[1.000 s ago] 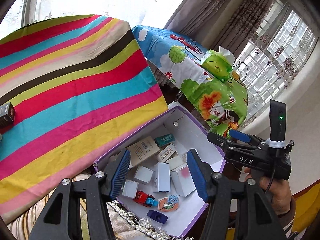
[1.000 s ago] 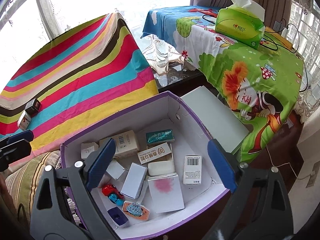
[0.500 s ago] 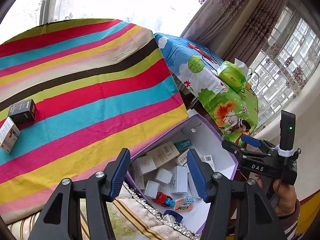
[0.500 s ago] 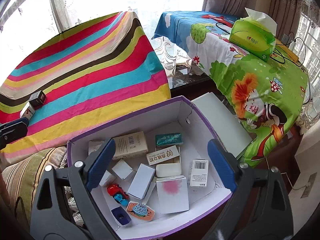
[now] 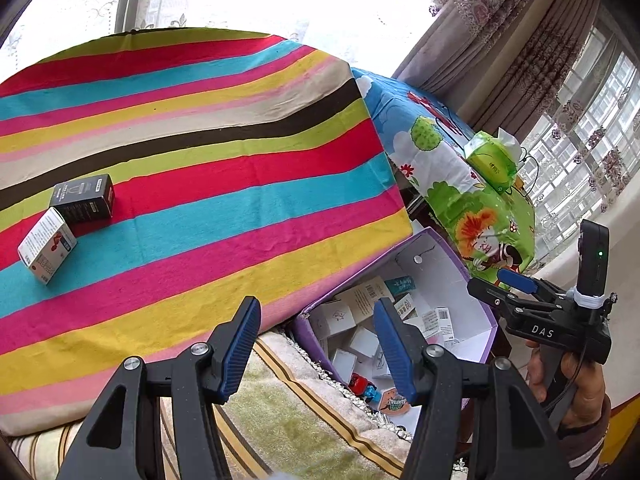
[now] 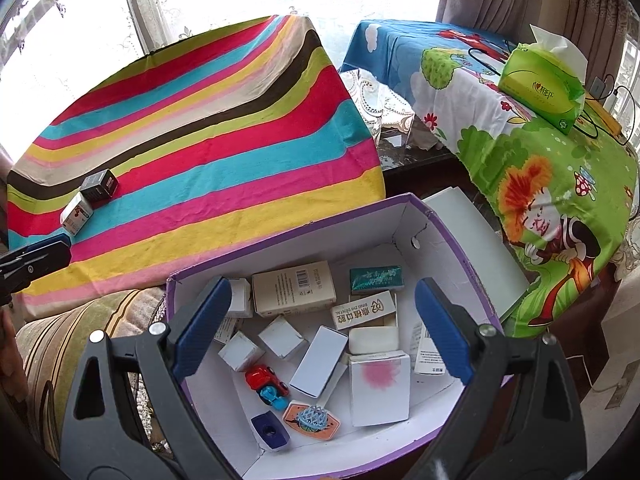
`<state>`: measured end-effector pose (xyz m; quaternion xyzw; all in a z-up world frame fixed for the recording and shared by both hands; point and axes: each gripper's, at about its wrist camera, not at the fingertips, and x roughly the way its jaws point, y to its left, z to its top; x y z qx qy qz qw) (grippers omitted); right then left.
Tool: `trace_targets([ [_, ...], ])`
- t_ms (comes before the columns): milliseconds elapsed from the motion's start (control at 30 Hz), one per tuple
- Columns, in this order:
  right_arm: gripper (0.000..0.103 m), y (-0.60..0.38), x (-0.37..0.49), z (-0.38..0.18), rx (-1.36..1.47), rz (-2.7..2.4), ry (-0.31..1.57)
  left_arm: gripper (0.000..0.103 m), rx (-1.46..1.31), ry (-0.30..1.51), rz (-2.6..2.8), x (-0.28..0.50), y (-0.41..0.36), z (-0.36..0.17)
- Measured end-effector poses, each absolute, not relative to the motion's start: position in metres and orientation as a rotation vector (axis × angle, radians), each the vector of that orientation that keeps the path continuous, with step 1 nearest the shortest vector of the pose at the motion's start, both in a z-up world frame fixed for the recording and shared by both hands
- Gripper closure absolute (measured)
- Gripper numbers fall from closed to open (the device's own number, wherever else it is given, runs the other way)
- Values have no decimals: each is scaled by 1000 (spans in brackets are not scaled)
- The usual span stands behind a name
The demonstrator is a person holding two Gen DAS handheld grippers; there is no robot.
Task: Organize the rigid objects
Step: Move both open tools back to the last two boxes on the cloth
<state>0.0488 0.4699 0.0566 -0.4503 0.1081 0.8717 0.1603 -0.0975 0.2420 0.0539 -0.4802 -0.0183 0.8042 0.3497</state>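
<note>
A purple-rimmed white box (image 6: 452, 248) (image 5: 444, 248) holds several small cartons, a red toy car (image 6: 262, 376) and a soap bar. On the striped cloth (image 5: 200, 200) at the left lie a black carton (image 5: 82, 199) (image 6: 99, 186) and a white carton (image 5: 46, 244) (image 6: 77, 213), touching each other. My left gripper (image 5: 316, 344) is open and empty over the cloth's near edge, right of the two cartons. My right gripper (image 6: 320, 332) hangs open and empty above the box; its body (image 5: 552, 320) shows in the left wrist view.
A cartoon-print cloth (image 6: 520, 140) covers a table at the right, with a green tissue pack (image 6: 542, 84) and cables on it. A dark gap with a lace mat (image 6: 384, 116) separates the two tables. A striped cushion (image 5: 280, 412) lies below the box's left side.
Both grippers have shifted left: the box slid right and down in the left wrist view, and the two cartons on the striped cloth came further into sight. Jaws unchanged.
</note>
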Motion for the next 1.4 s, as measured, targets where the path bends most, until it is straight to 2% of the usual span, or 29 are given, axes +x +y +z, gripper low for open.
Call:
trace_targets([
  [900,9,410,5,58,-1398,2565,186,43,-1371,-211,2324,-146,84,37],
  [1167,9,384,-23,58,-1435,2611,122,43,-1441,-270,2378,-171,62,27],
  [1200,9,381,-28,57,-1442,2617,115,42,-1458,-293,2382,-175,61,24],
  [1400,9,358,-62,50,-1482,2666,73,22,-1549,-412,2460,-206,67,14],
])
